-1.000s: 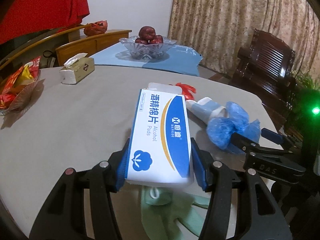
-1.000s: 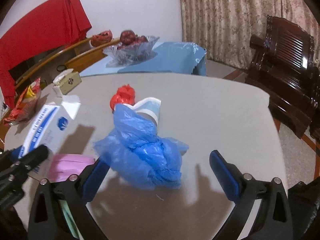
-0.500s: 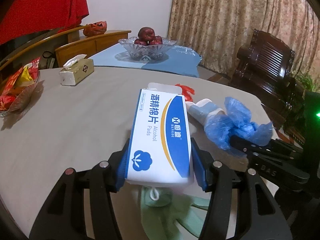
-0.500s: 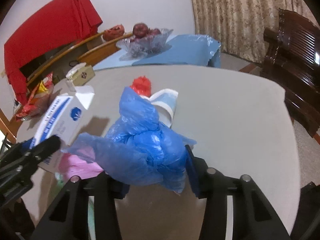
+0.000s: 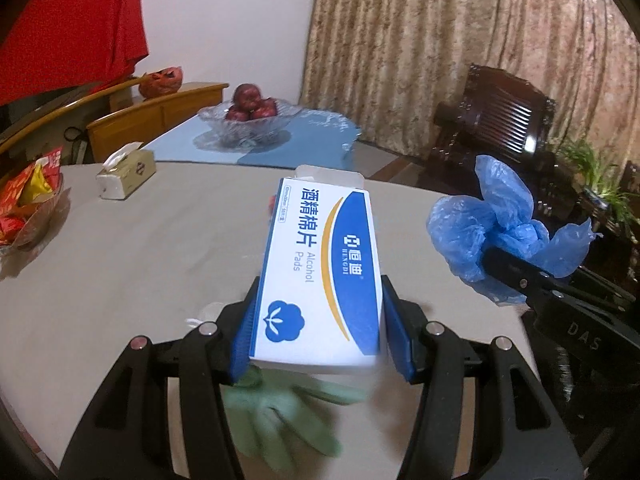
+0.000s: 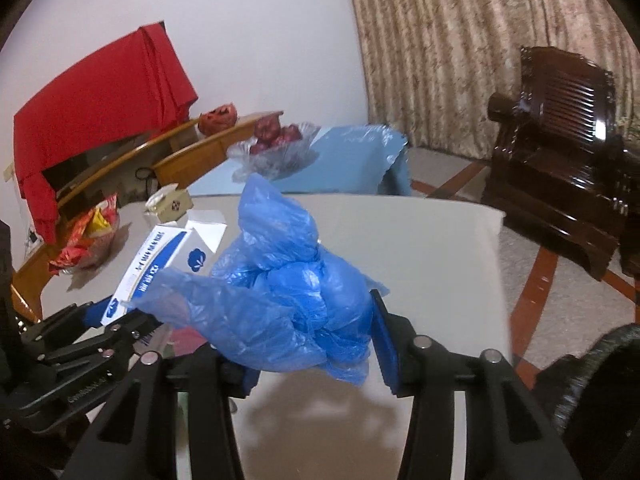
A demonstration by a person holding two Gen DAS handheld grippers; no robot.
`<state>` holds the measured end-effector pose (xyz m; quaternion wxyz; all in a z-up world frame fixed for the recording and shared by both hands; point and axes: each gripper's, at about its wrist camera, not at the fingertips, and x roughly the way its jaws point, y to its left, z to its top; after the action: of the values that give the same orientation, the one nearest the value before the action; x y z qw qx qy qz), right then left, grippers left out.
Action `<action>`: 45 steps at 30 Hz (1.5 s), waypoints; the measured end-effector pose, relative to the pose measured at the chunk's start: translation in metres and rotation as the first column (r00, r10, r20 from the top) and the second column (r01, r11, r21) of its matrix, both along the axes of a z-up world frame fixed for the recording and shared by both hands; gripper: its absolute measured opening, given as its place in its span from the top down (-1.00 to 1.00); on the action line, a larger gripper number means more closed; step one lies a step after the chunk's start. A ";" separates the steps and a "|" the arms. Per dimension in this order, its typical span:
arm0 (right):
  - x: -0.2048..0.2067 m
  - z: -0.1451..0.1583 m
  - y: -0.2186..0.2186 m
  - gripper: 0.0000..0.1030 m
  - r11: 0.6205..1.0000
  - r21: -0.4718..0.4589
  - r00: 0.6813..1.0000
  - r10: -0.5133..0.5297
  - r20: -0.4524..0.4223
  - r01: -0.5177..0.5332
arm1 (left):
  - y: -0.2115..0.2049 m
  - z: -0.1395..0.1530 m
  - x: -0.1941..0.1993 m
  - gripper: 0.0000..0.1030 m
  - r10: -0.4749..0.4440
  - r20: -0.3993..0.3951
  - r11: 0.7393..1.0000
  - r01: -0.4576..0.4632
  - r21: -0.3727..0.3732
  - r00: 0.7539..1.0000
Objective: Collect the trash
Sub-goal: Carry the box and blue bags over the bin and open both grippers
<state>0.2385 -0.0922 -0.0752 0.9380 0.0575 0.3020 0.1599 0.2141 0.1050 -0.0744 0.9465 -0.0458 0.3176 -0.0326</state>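
Observation:
My left gripper (image 5: pixel 320 320) is shut on a white and blue alcohol pads box (image 5: pixel 320 268), held above the grey table (image 5: pixel 120 264). A green glove (image 5: pixel 280 420) lies on the table under it. My right gripper (image 6: pixel 312 344) is shut on a crumpled blue plastic bag (image 6: pixel 288 300), lifted off the table; the same blue plastic bag (image 5: pixel 492 232) hangs at the right of the left wrist view. The box (image 6: pixel 160 256) and the left gripper (image 6: pixel 92 332) show at the left of the right wrist view. Something pink (image 6: pixel 188 336) lies below them, mostly hidden.
A tissue box (image 5: pixel 126 176) and a snack basket (image 5: pixel 28 208) sit at the table's far left. Behind it a glass bowl of red fruit (image 5: pixel 250 120) stands on a blue cloth. A dark wooden chair (image 6: pixel 560 160) stands to the right, off the table's edge.
The right gripper closed on the blue bag and lifted it off the table. The left gripper rose with the box. The cup and red scrap are out of sight now.

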 end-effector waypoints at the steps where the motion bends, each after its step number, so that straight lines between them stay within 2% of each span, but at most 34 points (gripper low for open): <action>1: -0.005 0.003 -0.006 0.10 1.000 0.000 1.000 -0.009 0.005 0.009 | -0.003 0.002 -0.002 -0.04 -0.007 0.003 1.000 0.007 -0.001 1.000; 10: -0.060 0.026 -0.074 0.10 0.992 0.005 0.991 -0.129 0.040 0.129 | -0.064 0.023 -0.035 -0.04 -0.129 0.035 0.991 0.130 -0.029 0.991; 19: -0.116 0.029 -0.148 0.09 0.962 -0.004 0.961 -0.271 0.053 0.271 | -0.143 0.031 -0.068 -0.04 -0.285 0.061 0.958 0.287 -0.029 0.957; 31: -0.173 0.014 -0.221 0.09 0.903 -0.032 0.903 -0.428 0.039 0.429 | -0.221 0.015 -0.088 -0.04 -0.442 0.047 0.896 0.443 -0.013 0.896; 45: -0.184 -0.016 -0.268 0.09 0.856 -0.060 0.856 -0.516 -0.030 0.514 | -0.286 -0.014 -0.089 -0.04 -0.557 -0.015 0.830 0.557 -0.001 0.830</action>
<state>0.0550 -0.3601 -0.0910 0.9408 0.1162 0.3004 -0.1056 0.1249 -0.1814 -0.0888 0.8937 0.0503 0.3242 -0.3061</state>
